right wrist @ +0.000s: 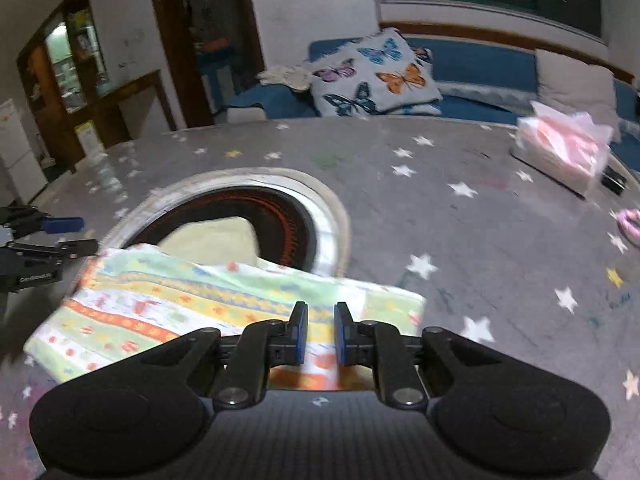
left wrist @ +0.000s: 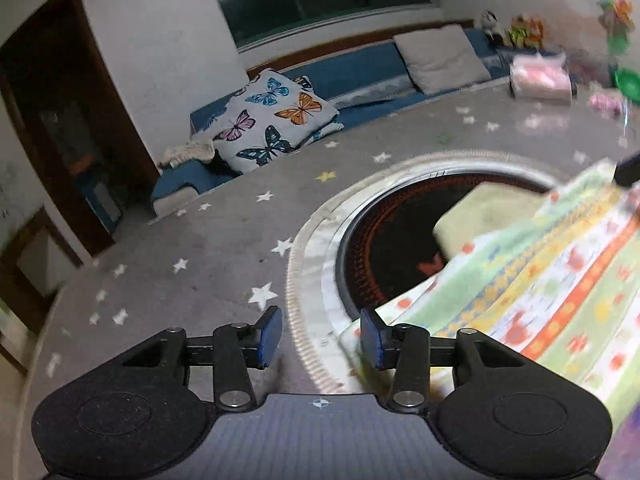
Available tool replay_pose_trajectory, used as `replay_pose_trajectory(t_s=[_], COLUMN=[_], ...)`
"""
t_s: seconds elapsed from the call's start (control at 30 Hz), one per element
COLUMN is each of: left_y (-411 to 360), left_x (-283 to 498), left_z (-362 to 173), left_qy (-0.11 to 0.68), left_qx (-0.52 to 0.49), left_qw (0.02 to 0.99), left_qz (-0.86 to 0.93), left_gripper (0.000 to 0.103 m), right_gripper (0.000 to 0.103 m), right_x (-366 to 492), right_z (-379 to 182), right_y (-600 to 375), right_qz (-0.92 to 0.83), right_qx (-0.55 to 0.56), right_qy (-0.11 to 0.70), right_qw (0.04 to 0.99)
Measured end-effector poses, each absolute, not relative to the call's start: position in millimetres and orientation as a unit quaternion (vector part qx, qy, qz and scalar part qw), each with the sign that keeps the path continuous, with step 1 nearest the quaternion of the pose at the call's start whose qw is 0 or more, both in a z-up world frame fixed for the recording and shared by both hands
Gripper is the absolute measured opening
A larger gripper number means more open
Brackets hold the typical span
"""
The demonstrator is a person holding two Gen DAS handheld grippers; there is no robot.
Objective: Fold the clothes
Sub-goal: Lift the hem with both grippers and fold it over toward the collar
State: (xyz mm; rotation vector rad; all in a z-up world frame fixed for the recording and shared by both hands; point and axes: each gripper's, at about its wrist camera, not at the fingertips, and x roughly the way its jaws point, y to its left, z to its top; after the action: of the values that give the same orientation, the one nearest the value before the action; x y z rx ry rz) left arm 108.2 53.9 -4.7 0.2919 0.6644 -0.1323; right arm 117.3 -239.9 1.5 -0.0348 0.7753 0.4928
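A striped cloth with green, yellow, orange and white bands [right wrist: 208,304] lies folded flat on the grey star-patterned tablecloth [right wrist: 460,240]; it also shows in the left wrist view [left wrist: 540,280]. My left gripper [left wrist: 320,336] is open and empty at the cloth's left corner, its right finger [left wrist: 370,340] at the cloth's edge. My right gripper [right wrist: 321,334] hovers over the cloth's near right part, jaws a small gap apart with nothing between them. The left gripper also shows in the right wrist view [right wrist: 66,234], at the cloth's far left end.
A round black hotplate with a white rim [right wrist: 280,208] sits in the table's middle, with a pale yellow folded cloth [right wrist: 216,236] on it. A pink tissue pack [right wrist: 560,148] lies at the far right. A blue sofa with a butterfly cushion [right wrist: 372,76] stands behind the table.
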Motion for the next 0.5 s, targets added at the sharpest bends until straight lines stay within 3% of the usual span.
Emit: replay_pose_trajectory(t_s=[0.17,0.5], left_y=[33.2,1.8], left_x=[106.3,146.0], left_z=[8.6,-13.4], left_qy=[0.331,0.365], left_qx=[0.096,0.104], left_qw=[0.929,0.914], left_qz=[-0.134,-0.145], left_gripper=[0.033,0.033], right_gripper=[0.014,0.017], right_x=[123.1,146.1], right_z=[2.7,-14.0], right_y=[-208.4,-169.8], right_qz=[0.279,0.287], right_qx=[-0.022,-0.032], right_qy=[0.371,0.391], right_qw=[0.885,0.874])
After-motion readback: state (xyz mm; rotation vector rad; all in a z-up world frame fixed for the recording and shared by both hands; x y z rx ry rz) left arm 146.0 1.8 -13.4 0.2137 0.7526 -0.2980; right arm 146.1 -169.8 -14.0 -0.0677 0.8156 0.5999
